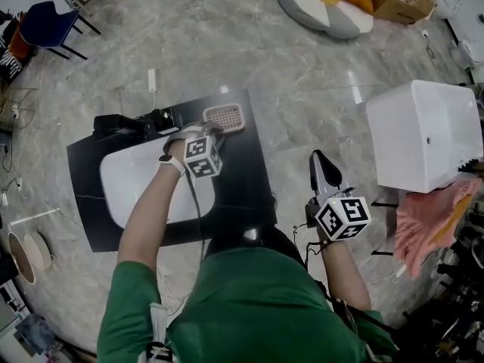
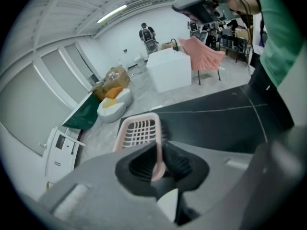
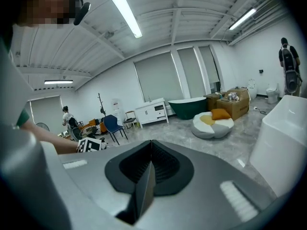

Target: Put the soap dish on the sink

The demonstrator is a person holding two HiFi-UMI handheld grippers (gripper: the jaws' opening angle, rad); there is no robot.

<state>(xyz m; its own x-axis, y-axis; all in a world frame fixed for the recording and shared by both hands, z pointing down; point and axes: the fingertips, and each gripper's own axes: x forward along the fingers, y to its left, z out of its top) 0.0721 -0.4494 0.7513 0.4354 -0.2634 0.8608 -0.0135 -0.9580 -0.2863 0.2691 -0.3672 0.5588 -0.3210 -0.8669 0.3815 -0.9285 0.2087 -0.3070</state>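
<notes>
Soap dish (image 1: pixel 224 117) and claw are already joined: the left gripper (image 1: pixel 214 129) is clenched on the dish's near rim, the thin pink edge standing upright between its two pads in the left gripper view, with the slatted tray reaching out ahead of the jaws, away from the person. Seen from the head view, the dish lies just past the far right corner of the white sink basin (image 1: pixel 132 180), over the black counter (image 1: pixel 242 191) that frames that basin, and its long axis seems to run along the counter's far edge, across the line of the gripper rather than along it. Whether it sits on the counter or hangs just clear of it I cannot tell. So the coming move probably turns on very little travel: the dish is held at the basin's rim side, and setting it down flat beside the basin is likely all that is left. The right gripper (image 1: pixel 325 174) hangs well to the right of the basin, off the counter, its jaws pressed together on nothing; the left is plainly the nearer one. Count: one soap dish, one sink basin, one counter, two grippers.
</notes>
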